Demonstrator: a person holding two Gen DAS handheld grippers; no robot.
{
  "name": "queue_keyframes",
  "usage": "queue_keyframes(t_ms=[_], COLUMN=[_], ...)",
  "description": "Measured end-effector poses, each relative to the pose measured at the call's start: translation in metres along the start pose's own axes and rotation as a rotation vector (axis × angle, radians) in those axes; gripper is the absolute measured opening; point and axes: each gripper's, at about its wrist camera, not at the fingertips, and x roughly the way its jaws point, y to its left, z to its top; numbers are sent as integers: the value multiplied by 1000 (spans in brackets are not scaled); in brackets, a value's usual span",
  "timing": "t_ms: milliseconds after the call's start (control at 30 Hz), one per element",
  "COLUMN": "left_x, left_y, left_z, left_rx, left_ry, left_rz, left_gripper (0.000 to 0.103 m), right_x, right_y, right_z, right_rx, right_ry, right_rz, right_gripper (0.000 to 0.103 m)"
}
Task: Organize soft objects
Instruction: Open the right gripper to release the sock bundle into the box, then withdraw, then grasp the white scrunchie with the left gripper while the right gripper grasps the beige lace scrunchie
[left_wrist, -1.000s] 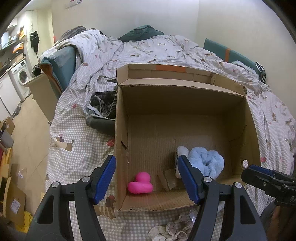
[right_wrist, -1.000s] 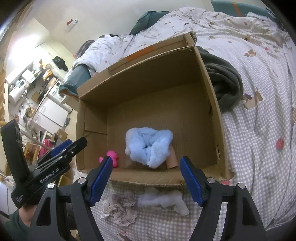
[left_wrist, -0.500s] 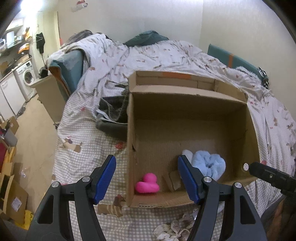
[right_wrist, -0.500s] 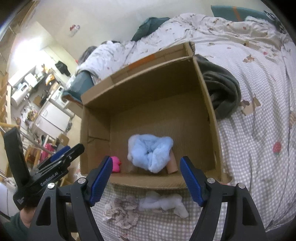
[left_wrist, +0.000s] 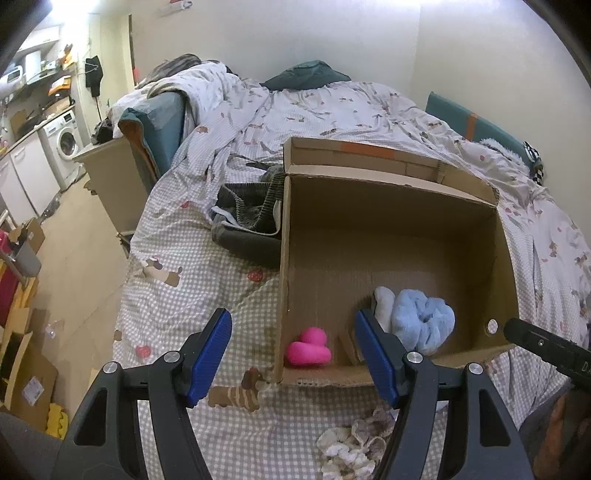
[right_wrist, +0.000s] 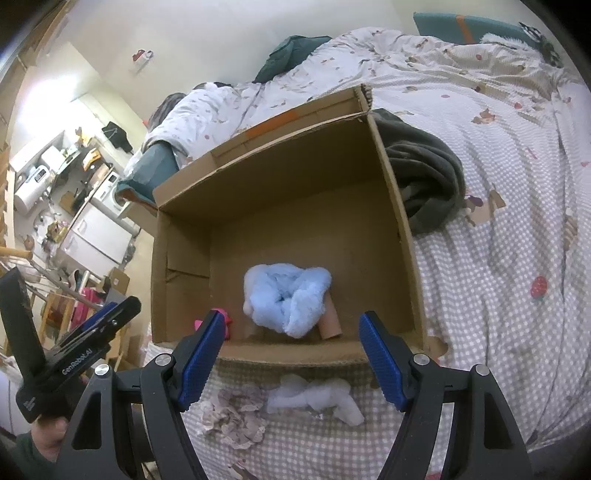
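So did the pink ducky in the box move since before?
No. The pink duck sits in the same near corner of the cardboard box, beside the blue fluffy cloth; only the camera's view shifted.

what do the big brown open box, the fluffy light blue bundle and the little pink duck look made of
Big brown open box: corrugated cardboard, matt, creased with frayed edges.
Fluffy light blue bundle: plush or fleece fabric, going by its fuzzy pile.
Little pink duck: smooth, with a slight sheen; probably soft rubber or silicone, hard to tell.

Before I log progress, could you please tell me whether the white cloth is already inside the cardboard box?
No, the white cloth lies on the checked bedspread just outside the cardboard box.
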Motion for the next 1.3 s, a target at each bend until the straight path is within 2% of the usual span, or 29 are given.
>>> queue_keyframes(t_ms=[300, 467, 667, 833, 1133, 1300], left_x=[-20, -27, -36, -41, -35, -21], left_y=[13, 19, 18, 12, 3, 18], left_z=[-12, -21, -36, -54, -68, -69], left_rx=[-40, -88, -103, -105, -76, -156], left_ry=[-2, 18, 39, 80, 130, 169], left_rz=[-2, -8, -17, -18, -16, -6], left_gripper=[66, 66, 66, 66, 66, 66], right_x=[-18, -26, -32, -44, -40, -33], right_y=[4, 9, 15, 22, 28, 23], right_z=[-12, -22, -38, -47, -62, -65], right_rx=[-18, -30, -29, -42, -38, -15], right_ry=[-6, -9, 2, -28, 29, 57], right_rz=[-20, -10, 7, 17, 32, -5], right_gripper=[79, 79, 79, 79, 79, 79])
